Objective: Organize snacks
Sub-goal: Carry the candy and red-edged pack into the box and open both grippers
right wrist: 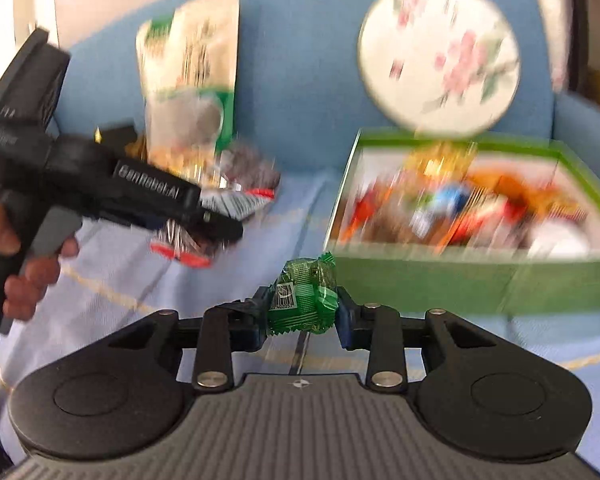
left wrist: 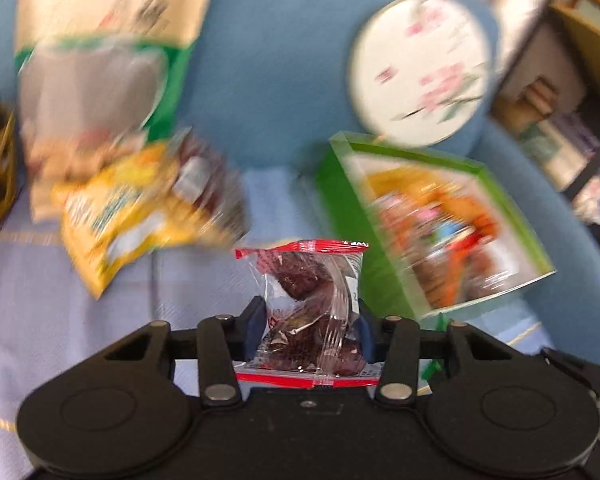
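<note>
the left gripper (left wrist: pixel 306 320) is clamped on a clear packet with red ends (left wrist: pixel 308 308), dark pieces showing through the wrapper, held above the pale blue cloth (left wrist: pixel 80 300) on the blue sofa (left wrist: pixel 272 80). the right gripper (right wrist: pixel 302 312) is pinched on a small green wrapped snack (right wrist: pixel 304 300) with a barcode facing up, just in front of the green box (right wrist: pixel 460 284). that box sits open on the cloth, full of mixed snack wrappers, too blurred to tell apart. in the right wrist view the left gripper (right wrist: pixel 216 228) appears off to the left, a hand (right wrist: pixel 24 256) around its grip, with the red-ended packet (right wrist: pixel 184 246) in its fingers. behind it a tall beige and green bag (right wrist: pixel 192 80) leans on the sofa back, a yellow packet (left wrist: pixel 116 216) at its foot. a round floral fan (right wrist: pixel 440 56) stands behind the box
</note>
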Action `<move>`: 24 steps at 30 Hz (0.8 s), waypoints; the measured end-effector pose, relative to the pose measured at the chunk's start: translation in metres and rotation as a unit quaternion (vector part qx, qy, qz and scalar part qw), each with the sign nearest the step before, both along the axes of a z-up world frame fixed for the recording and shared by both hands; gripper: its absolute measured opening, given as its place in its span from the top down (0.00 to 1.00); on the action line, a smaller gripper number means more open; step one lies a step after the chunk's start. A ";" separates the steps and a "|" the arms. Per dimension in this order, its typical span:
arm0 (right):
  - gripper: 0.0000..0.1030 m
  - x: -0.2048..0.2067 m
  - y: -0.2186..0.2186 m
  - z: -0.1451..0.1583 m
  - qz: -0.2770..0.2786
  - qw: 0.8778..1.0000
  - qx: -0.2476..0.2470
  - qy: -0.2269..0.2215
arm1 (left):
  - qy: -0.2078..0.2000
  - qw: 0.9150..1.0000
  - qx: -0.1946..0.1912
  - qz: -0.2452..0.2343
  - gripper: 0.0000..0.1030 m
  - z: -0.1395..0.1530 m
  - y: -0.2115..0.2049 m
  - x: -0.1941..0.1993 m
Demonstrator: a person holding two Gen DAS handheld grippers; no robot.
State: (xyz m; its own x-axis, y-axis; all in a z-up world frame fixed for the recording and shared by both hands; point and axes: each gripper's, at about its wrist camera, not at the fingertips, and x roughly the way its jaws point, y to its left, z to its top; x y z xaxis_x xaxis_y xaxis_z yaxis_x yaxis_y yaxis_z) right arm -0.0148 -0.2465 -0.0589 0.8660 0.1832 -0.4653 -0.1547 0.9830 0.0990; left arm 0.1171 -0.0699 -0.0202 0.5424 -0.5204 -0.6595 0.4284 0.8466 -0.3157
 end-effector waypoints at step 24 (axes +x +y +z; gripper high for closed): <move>0.00 0.055 -0.116 0.003 -0.189 0.976 -0.093 -0.060 | -0.055 0.997 -0.028 -0.047 0.00 0.013 -0.129 0.035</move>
State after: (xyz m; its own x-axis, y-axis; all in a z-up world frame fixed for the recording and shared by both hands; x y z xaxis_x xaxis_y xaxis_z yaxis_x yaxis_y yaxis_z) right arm 0.0398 -0.3623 -0.0554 0.9055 -0.2376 -0.3516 0.2226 0.9714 -0.0830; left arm 0.1525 -0.1985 -0.0074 0.5563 -0.6065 -0.5681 0.5400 0.7834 -0.3077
